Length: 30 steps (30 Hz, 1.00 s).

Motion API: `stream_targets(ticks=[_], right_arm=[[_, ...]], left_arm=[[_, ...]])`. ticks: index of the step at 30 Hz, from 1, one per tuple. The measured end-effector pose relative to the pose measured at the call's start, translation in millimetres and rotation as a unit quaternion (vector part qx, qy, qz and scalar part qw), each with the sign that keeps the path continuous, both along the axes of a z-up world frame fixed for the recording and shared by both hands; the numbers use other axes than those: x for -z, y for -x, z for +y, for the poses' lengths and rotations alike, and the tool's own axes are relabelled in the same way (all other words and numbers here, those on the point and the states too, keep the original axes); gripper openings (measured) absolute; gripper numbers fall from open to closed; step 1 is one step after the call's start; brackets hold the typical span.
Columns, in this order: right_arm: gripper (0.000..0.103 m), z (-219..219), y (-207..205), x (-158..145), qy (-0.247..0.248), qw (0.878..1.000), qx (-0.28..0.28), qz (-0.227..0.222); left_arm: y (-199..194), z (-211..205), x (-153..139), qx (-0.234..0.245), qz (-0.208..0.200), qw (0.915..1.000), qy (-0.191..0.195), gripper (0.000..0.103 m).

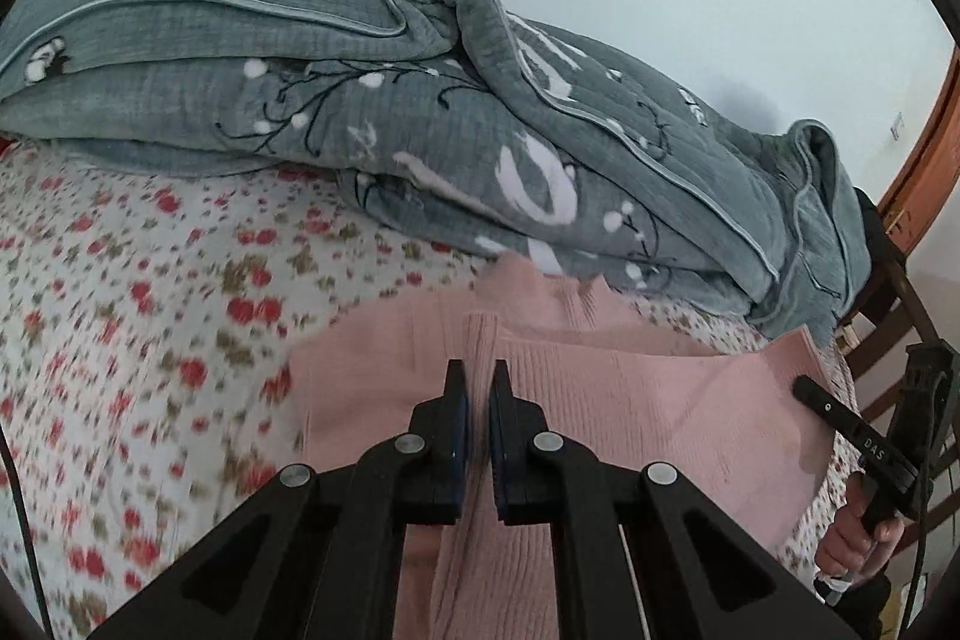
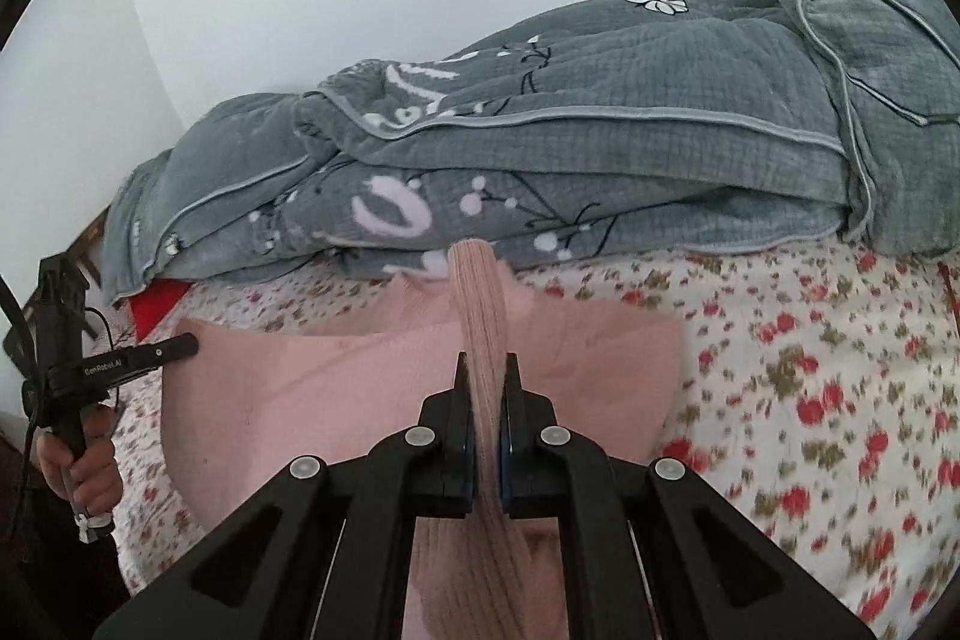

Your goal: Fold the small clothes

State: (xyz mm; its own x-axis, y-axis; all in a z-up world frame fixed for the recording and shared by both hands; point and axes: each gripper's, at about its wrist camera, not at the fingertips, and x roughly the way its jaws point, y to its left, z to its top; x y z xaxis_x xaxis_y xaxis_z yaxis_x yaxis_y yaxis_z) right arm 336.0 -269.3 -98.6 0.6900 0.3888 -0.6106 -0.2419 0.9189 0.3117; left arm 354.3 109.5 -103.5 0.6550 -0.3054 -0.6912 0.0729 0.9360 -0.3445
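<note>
A pink ribbed knit garment (image 1: pixel 630 400) lies spread on the flowered bedsheet (image 1: pixel 150 292); it also shows in the right wrist view (image 2: pixel 336 388). My left gripper (image 1: pixel 478 376) is shut on a raised strip of the pink knit that runs between its jaws. My right gripper (image 2: pixel 484 370) is shut on another raised ribbed strip of the same garment (image 2: pixel 480 292), which stretches away toward the quilt. Each view shows the other gripper, hand-held, at the garment's side edge.
A folded grey quilt (image 1: pixel 360 70) with white and black flower print lies along the back of the bed, just beyond the garment; it also shows in the right wrist view (image 2: pixel 600 148). A white wall is behind. A wooden chair (image 1: pixel 900 310) stands at the bed's right side.
</note>
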Motion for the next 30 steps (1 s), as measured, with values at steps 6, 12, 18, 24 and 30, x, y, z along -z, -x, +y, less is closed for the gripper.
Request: stream_targets(ticks=[6, 12, 18, 24, 30], right_arm=[[0.006, 6.9, -50.4, 21.2, 0.029, 0.999, 0.010, 0.019], [0.006, 11.2, -91.8, 46.9, 0.050, 0.998, 0.015, 0.035], [0.006, 13.6, -121.0, 84.5, 0.074, 0.994, 0.026, 0.081], [0.006, 6.0, -128.0, 94.3, 0.058, 0.994, 0.039, 0.080], [0.020, 16.7, -129.3, 97.4, 0.109, 0.988, 0.034, 0.102]], left_arm=[[-51.4, -7.0, 24.6, 0.000, 0.026, 0.9996, -0.011, 0.007], [-88.5, -7.9, 54.4, -0.007, 0.056, 0.9980, -0.029, 0.007], [-101.3, 1.2, 78.0, -0.015, 0.080, 0.9965, -0.019, 0.007], [-109.3, -2.1, 86.1, -0.012, 0.079, 0.9966, -0.020, 0.007], [-109.2, -9.5, 85.8, 0.008, 0.090, 0.9953, -0.036, 0.024]])
